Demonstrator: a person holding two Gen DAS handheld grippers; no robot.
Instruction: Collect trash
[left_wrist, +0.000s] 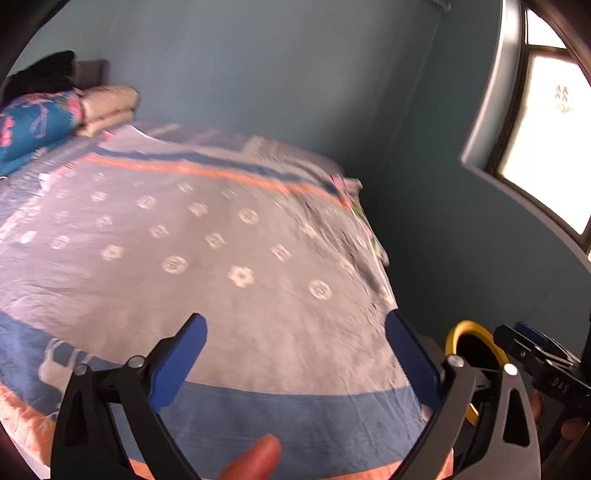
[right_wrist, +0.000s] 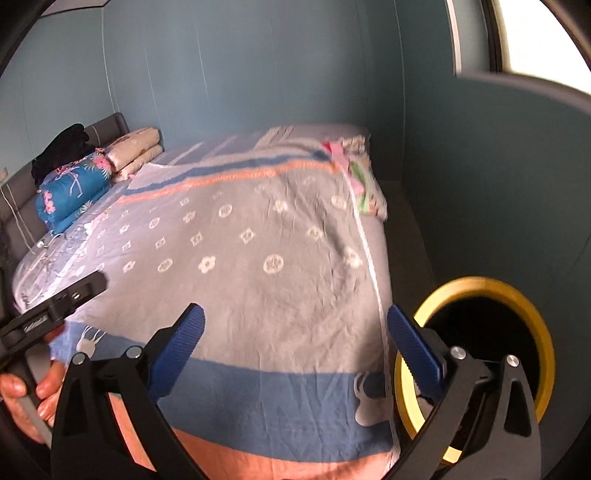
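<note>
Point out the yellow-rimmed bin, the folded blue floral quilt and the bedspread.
yellow-rimmed bin (right_wrist: 476, 286), right wrist view, top of rim
folded blue floral quilt (right_wrist: 70, 192), right wrist view, its front
bedspread (left_wrist: 207, 288), left wrist view, bare grey middle

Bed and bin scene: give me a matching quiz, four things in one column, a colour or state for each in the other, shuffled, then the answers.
Things:
1. bin rim
2. folded quilt
3. headboard
4. right gripper

Colours or states:
A. dark grey
B. jaws wide apart, nothing between them
C. yellow
D. blue with pink flowers

Pairs: 1-C, 2-D, 3-A, 4-B
</note>
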